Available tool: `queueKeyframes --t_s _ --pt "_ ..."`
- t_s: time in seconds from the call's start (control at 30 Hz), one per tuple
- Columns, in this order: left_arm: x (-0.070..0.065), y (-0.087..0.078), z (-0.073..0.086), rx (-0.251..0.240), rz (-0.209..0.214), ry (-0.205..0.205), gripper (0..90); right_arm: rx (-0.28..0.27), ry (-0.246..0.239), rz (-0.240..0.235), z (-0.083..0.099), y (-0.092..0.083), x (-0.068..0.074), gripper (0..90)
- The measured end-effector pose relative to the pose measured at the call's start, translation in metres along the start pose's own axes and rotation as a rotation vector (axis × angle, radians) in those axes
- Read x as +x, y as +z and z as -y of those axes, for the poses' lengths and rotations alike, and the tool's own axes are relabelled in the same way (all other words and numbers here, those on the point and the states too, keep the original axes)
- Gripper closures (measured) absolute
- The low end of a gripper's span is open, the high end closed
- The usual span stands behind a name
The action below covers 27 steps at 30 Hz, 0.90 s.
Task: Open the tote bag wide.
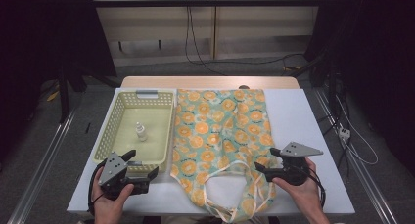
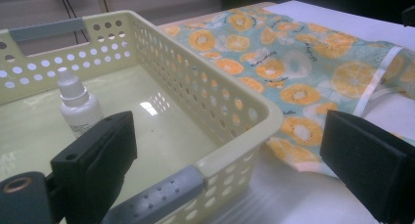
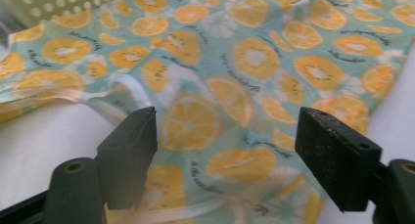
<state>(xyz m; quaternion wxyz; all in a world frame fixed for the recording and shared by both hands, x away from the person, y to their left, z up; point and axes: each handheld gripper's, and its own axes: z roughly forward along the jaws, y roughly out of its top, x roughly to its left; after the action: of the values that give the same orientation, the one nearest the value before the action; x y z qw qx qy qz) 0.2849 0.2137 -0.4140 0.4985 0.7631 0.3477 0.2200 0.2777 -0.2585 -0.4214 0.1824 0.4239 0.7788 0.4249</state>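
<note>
Your left gripper [image 1: 143, 176] jaws spread, empty, at yellow basket's [image 1: 111, 123] near rim, your right gripper [image 1: 263, 171] jaws released, empty, over orange-print cloth's [image 1: 220, 126] near edge, cloth flat on white table [image 1: 293, 111], beside basket.

A teal cloth bag [image 1: 220, 136] printed with orange slices was laid flat just right of the pale yellow basket [image 1: 108, 131], its pale ribbon straps [image 1: 230, 204] curled at the near end. A small white dropper bottle [image 1: 141, 131] was stood upright inside the basket.
</note>
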Motion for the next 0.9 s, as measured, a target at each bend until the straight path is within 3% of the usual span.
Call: queueKeyframes --t_s 0.13,0.23,0.33,0.37,0.4,0.43,0.47,0.7,0.73,0.9 --pt "0.000 -0.001 0.000 -0.003 0.004 0.005 6.4 0.012 -0.028 -0.051 -0.007 0.002 0.014 28.7" --pt "-0.001 -0.004 0.001 -0.013 0.008 0.005 6.4 0.024 -0.078 -0.104 -0.015 0.003 0.031 33.4" --pt "-0.001 -0.004 0.001 -0.013 0.009 0.006 6.4 0.053 -0.120 -0.181 -0.019 0.006 0.048 38.5" --pt "-0.002 -0.004 0.001 -0.013 0.010 0.005 6.4 0.053 -0.120 -0.181 -0.019 0.006 0.048 38.5" --pt "-0.002 -0.003 0.000 -0.011 0.011 0.012 6.4 0.076 -0.144 -0.232 -0.020 0.008 0.060 40.7" --pt "-0.002 -0.003 0.000 -0.011 0.011 0.012 6.4 0.076 -0.144 -0.232 -0.020 0.008 0.060 40.7" --pt "-0.002 -0.003 0.000 -0.010 0.011 0.010 6.4 0.092 -0.160 -0.267 -0.020 0.011 0.069 41.8" --pt "-0.002 -0.002 0.000 -0.002 0.011 0.018 6.4 0.130 -0.211 -0.340 -0.023 0.027 0.092 48.2" --pt "-0.002 -0.002 0.000 -0.001 0.012 0.018 6.4 0.150 -0.230 -0.371 -0.024 0.037 0.100 50.3" --pt "-0.002 -0.002 0.000 -0.002 0.011 0.017 6.4 0.155 -0.262 -0.430 -0.034 0.049 0.119 51.0"
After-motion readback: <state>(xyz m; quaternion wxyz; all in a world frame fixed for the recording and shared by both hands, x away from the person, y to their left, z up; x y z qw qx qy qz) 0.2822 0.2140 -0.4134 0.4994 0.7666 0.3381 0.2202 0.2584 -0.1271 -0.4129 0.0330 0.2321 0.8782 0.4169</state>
